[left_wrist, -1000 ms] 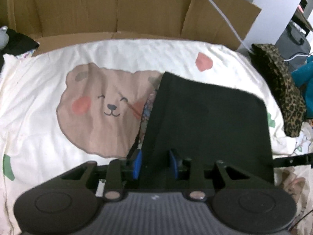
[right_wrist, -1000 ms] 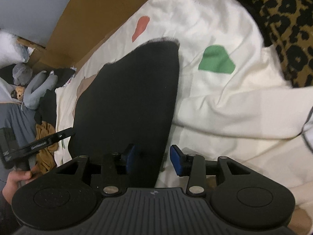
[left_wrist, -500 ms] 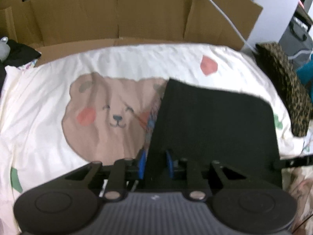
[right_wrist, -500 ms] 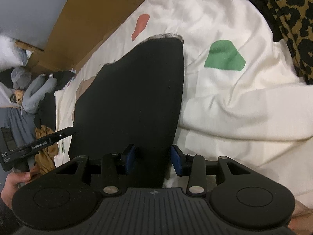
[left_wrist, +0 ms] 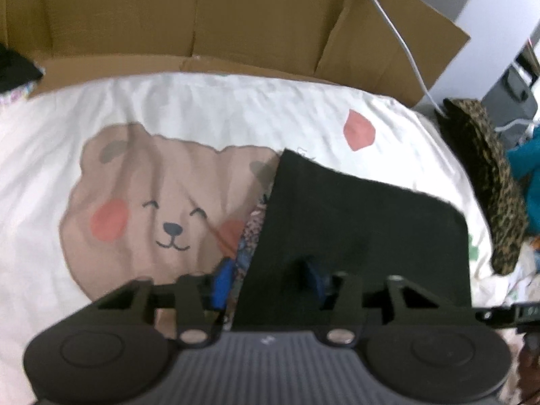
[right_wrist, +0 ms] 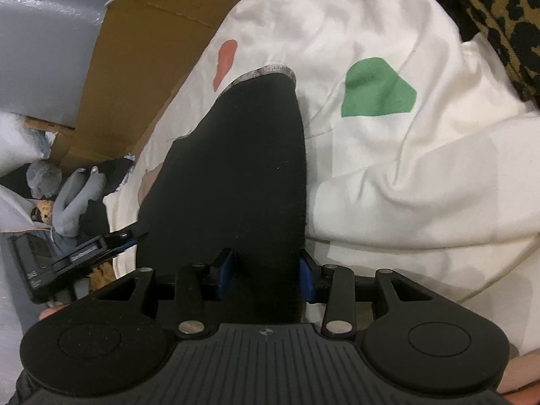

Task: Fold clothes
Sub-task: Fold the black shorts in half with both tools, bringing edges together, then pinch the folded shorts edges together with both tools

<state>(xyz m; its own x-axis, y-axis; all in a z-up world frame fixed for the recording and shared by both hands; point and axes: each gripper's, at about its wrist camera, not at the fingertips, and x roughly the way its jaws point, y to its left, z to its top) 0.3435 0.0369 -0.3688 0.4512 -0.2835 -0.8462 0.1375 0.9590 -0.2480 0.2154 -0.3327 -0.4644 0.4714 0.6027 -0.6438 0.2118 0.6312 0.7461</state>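
Observation:
A black garment with a patterned inner layer lies on the cream bear-print sheet. Its near edge runs between the fingers of my left gripper, whose blue pads stand apart with the cloth's left corner between them. In the right wrist view the same black garment stretches away from my right gripper, whose blue pads stand on either side of its near end. The left gripper shows at the left of that view.
A cardboard wall stands behind the sheet. A leopard-print cloth lies at the right edge, also top right in the right wrist view. A grey soft toy and dark clothes lie at the left.
Both grippers have drawn back with the garment's near edge. The left fingers closed in half a second ago and now stand wider apart. The image is blurred by motion.

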